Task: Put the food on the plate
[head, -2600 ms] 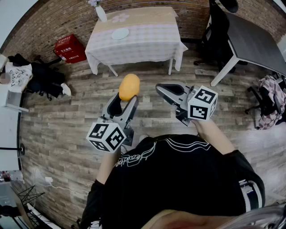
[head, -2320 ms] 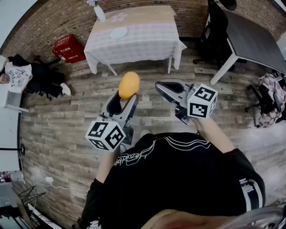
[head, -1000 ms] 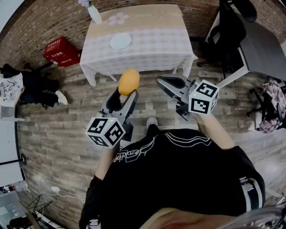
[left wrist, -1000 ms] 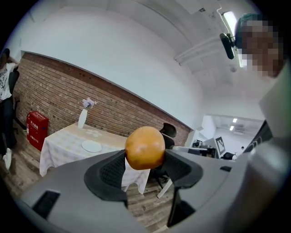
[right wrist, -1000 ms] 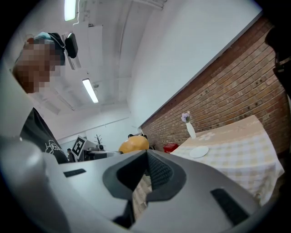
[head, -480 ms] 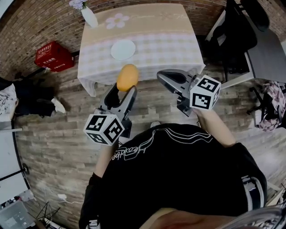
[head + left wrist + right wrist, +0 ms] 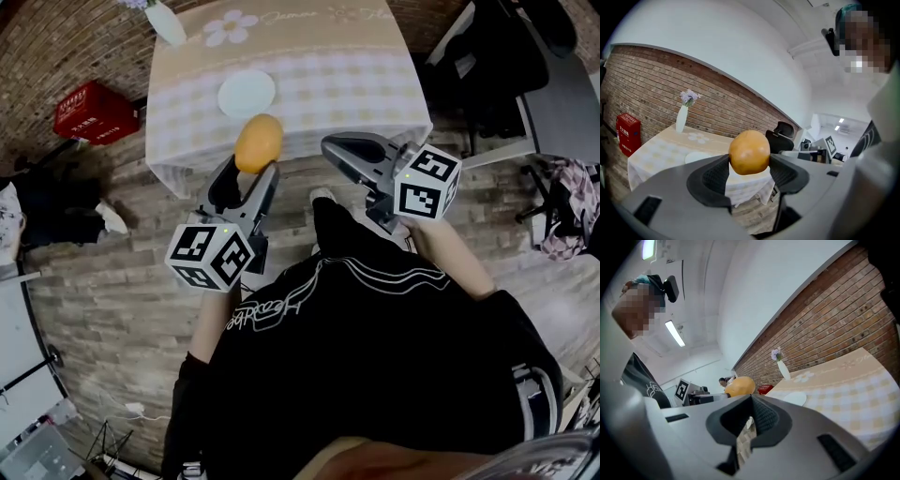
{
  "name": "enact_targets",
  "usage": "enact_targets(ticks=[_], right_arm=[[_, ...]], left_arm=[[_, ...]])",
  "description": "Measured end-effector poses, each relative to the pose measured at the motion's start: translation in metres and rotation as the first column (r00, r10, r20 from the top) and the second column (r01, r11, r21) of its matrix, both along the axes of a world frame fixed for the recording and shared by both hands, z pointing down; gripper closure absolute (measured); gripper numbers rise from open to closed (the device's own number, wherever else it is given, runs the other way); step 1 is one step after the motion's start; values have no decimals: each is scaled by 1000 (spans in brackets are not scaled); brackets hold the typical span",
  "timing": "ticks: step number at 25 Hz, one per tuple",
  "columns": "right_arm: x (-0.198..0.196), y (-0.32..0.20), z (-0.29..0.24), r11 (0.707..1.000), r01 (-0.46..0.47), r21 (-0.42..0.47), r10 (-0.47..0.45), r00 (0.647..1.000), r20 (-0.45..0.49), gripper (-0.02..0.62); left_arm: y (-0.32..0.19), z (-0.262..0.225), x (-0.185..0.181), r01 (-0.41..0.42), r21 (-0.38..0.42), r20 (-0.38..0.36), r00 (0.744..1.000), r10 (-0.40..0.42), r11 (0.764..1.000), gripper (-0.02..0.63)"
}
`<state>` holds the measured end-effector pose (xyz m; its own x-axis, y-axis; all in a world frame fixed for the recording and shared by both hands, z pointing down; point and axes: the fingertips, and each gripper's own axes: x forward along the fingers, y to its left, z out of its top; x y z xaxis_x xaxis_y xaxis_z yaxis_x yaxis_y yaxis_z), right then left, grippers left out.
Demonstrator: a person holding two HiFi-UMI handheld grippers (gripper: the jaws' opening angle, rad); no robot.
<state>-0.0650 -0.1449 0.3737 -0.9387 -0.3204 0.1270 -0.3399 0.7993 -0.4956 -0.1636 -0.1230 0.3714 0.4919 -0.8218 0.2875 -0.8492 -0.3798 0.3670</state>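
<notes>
A wood-plank floor (image 7: 112, 253) fills the head view, seen from steeply above. At the top stands a table (image 7: 356, 75) under a beige and pink checked cloth with a daisy print. A person in a black shirt (image 7: 375, 366) stands just short of its near edge, holding one gripper in each hand. A red crate (image 7: 89, 111) sits on the floor beside the table's left end.

The left gripper (image 7: 249, 173) is clamped on the food (image 7: 258, 142), a smooth, rounded orange-yellow piece pinched between both pads and held in the air at the cloth's near edge. The right gripper (image 7: 330, 148), just beside it, has its jaws pressed together with nothing between them.

A white plate (image 7: 247, 93) lies on the table just beyond the food, apart from it. A slim white vase (image 7: 164, 21) of flowers stands at the far left corner.
</notes>
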Motion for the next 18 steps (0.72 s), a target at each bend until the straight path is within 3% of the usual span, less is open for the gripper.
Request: enact_targets(ticks=[18], right_arm=[[-15, -100, 47, 995, 10, -97, -12, 1000, -18, 598]], left_arm=[[-99, 43, -31, 66, -84, 20, 998, -65, 994, 341]])
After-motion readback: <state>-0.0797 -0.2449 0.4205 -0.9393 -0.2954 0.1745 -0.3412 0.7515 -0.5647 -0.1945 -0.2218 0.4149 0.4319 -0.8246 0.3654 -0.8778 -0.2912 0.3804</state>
